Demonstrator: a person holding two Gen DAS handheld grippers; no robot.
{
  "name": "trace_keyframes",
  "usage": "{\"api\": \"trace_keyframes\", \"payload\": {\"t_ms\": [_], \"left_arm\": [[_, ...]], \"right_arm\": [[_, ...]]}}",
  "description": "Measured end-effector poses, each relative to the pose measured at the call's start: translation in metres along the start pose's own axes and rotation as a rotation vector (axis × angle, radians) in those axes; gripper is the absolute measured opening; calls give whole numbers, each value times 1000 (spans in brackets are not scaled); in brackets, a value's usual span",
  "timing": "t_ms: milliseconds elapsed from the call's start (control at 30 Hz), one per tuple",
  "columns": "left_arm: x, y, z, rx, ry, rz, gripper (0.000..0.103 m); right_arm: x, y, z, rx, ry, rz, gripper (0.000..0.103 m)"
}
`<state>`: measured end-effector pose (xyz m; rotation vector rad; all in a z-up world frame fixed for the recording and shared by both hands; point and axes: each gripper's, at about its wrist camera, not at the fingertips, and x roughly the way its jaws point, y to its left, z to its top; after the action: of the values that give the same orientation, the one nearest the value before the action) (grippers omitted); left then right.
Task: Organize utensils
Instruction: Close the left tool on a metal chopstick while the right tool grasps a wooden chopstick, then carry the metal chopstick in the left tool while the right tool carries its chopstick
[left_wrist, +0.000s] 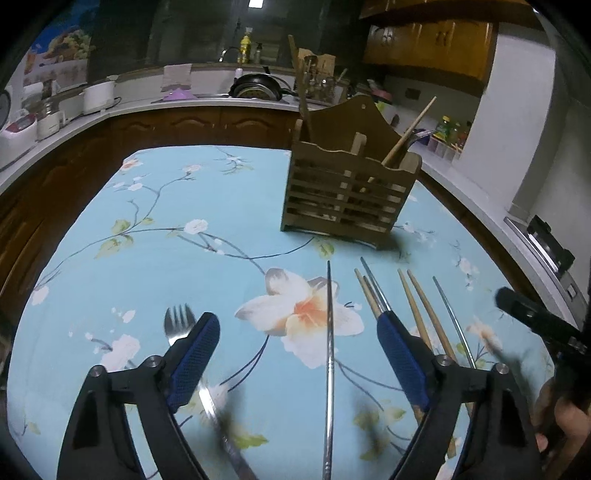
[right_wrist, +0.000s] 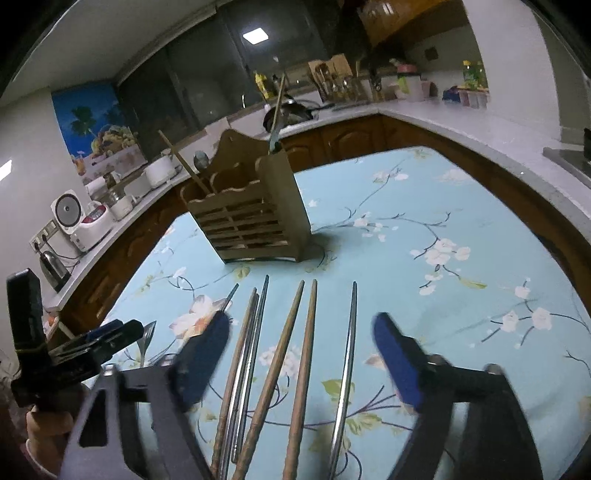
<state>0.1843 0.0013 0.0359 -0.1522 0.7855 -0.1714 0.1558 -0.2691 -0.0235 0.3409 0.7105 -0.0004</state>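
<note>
A slatted wooden utensil holder (left_wrist: 343, 184) (right_wrist: 255, 221) stands at the far side of the floral blue tablecloth (left_wrist: 147, 240), with a wooden chopstick and metal utensils in it. In front of it lie a fork (left_wrist: 179, 321), a lone metal chopstick (left_wrist: 329, 350), a wood-and-metal group (right_wrist: 247, 350), two wooden chopsticks (right_wrist: 291, 350) and a curved metal chopstick (right_wrist: 349, 350). My left gripper (left_wrist: 297, 321) is open over the lone metal chopstick, with the fork just outside its left finger. My right gripper (right_wrist: 303, 325) is open above the wooden pair and the chopsticks on either side of it, gripping nothing.
A kitchen counter (right_wrist: 424, 114) wraps around the table, carrying a rice cooker (right_wrist: 66, 214), a kettle (right_wrist: 53, 266), a pan (left_wrist: 255, 86) and bottles. Dark wooden cabinets sit beyond the table's far edge. A hand (right_wrist: 48, 424) holds the left gripper's handle.
</note>
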Motion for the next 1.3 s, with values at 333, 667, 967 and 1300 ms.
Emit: {"api": "trace_keyframes", "payload": {"t_ms": [333, 667, 967, 1300], "left_arm": [[53, -14, 23, 70, 104, -19, 56], [110, -29, 43, 144, 141, -25, 50], [154, -48, 47, 253, 120, 26, 33], [159, -50, 48, 253, 118, 0, 3]], "right_arm": [[56, 7, 18, -38, 130, 8, 33], [104, 0, 23, -73, 232, -70, 17], [122, 9, 28, -160, 262, -108, 14], [115, 2, 30, -121, 248, -69, 5]]}}
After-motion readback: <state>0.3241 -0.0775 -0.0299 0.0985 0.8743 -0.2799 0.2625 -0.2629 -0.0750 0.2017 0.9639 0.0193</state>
